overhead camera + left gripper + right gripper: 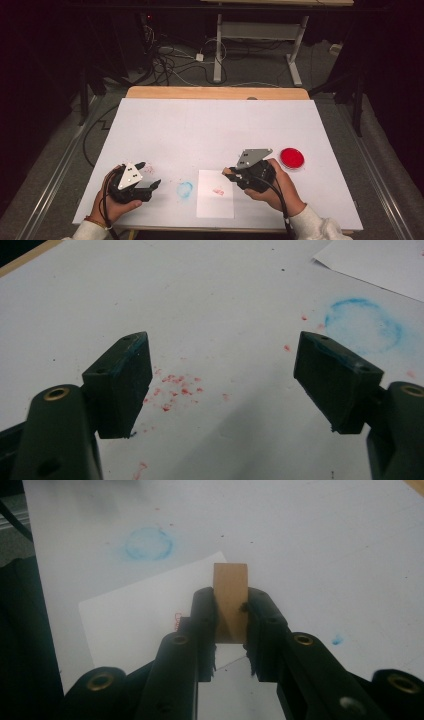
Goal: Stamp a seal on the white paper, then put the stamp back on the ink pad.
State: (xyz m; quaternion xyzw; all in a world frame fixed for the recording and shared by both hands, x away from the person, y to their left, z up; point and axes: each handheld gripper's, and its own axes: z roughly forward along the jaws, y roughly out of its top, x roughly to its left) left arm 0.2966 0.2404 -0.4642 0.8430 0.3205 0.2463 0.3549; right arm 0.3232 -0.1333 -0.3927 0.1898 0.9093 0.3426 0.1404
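Observation:
My right gripper (229, 173) is shut on a small upright wooden block (230, 587), which sticks out beyond the pads. It hangs over the right edge of a white paper sheet (215, 205) that bears a small red printed mark (218, 191). A round red ink pad (291, 158) lies on the table to the right of that hand. Near the front left, my left gripper (150, 173) is held low over the white table cover, its jaws wide open with nothing between them (222, 347). Blue smears show on its pads (132, 347).
A faint blue ring stain (185, 189) marks the cover between the two hands, with red specks (175, 385) near the left gripper. The table's wooden far edge (215, 92) shows beyond the cover. Cables and a desk frame (260, 45) stand on the floor behind.

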